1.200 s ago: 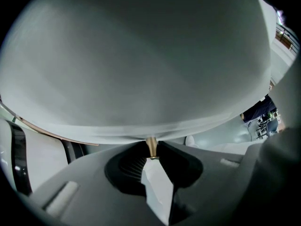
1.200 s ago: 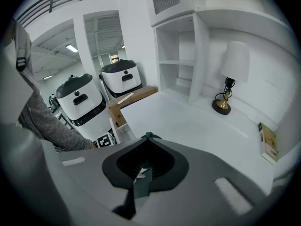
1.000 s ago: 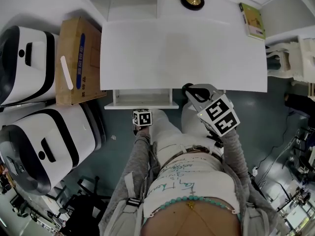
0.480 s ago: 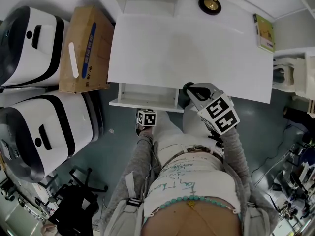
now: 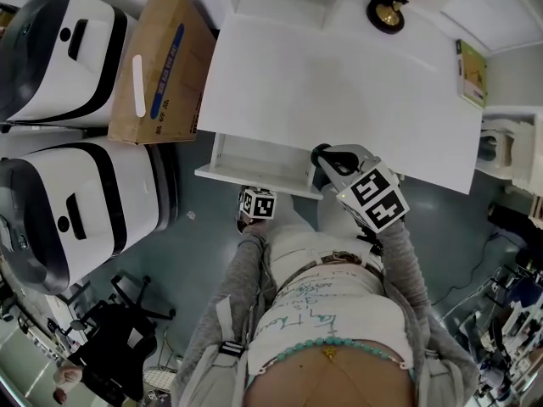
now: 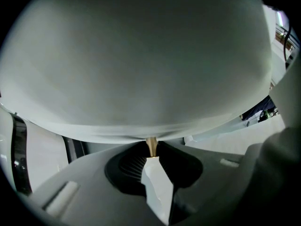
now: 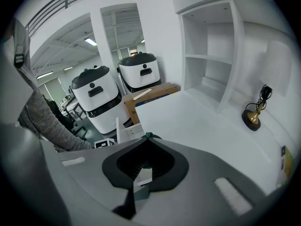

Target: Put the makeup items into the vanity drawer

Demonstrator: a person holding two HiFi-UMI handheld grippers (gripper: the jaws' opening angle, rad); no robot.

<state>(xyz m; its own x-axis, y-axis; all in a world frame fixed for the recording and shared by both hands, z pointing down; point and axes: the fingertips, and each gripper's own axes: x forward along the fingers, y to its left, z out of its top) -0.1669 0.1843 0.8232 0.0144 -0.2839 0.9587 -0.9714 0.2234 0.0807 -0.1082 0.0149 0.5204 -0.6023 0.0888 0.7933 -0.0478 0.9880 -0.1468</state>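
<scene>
**Head view: vanity drawer [image 5: 246, 179] open, left gripper [image 5: 255, 195] clamped on its brass-coloured pull [image 6: 151, 146]**

Looks steeply down on a white vanity table [image 5: 339, 83], with the drawer standing out from the left part of the table's front edge. Shows that drawer as a shallow white tray: plain flat front panel, thin side walls, and a pale floor visible between the front panel and the table edge.

Places the left gripper at the middle of the front panel, marker cube toward the person and a grey sleeve behind it. Confirms the hold in the left gripper view: both jaws pressed together on the pull. Shows the pull there as a slim stem running from the jaw tips into the broad white panel that fills the top of that view.

Sets the right gripper [image 5: 323, 155] just right of the drawer's corner, dark tip near the table's front edge and apart from the drawer. Reads its jaws in the right gripper view as closed tip to tip, gripping nothing and pointing out over the tabletop.

Takes in a small black-and-brass lamp [image 5: 388, 12] at the table's far edge and a book [image 5: 472, 73] with a green and yellow cover at the right edge. Finds a cardboard box [image 5: 157, 66] beside the table's left end. Adds two white rounded machines [image 5: 76, 227] with black bands further left.
</scene>
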